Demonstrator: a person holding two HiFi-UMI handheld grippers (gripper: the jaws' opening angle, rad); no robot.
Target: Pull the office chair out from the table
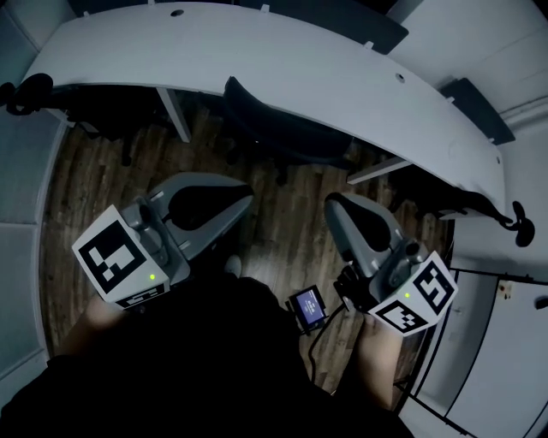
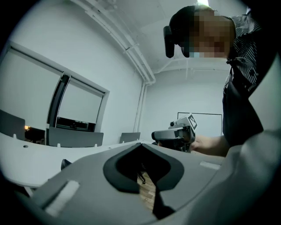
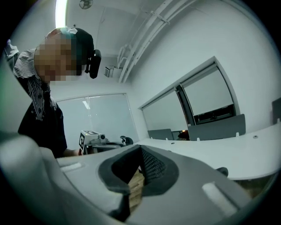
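- The white bench (image 1: 360, 81) curves across the top of the head view, from the upper left down to the right edge. Dark panels (image 1: 342, 24) stand behind its far edge.
- The wood floor (image 1: 282, 231) shows below the bench's near edge and runs back between your two tools.
- The chair (image 1: 274, 128) is dark and sits tucked in at about the middle of the bench. Its back shows at the near edge, the rest goes under the top, and part of its base shows on the floor just below. It stands ahead of you, roughly between the lines of your two tools and well apart from both.
- Your left tongs (image 1: 246, 202) point towards the bench, about level above the floor. They are clenched tip to tip with nothing between them; the left gripper view shows only floor through the gap behind the tips.
- Your right tongs (image 1: 336, 207) point the same way, beside the left pair and apart from it. They too are clenched on nothing.
- The left cube (image 1: 120, 257) and the right cube (image 1: 419, 295) sit at the rear of each tool, close to your body.
- A small lit screen (image 1: 308, 306) hangs just beside the rear of your right tool, with a cable (image 1: 318, 338) trailing down from it.
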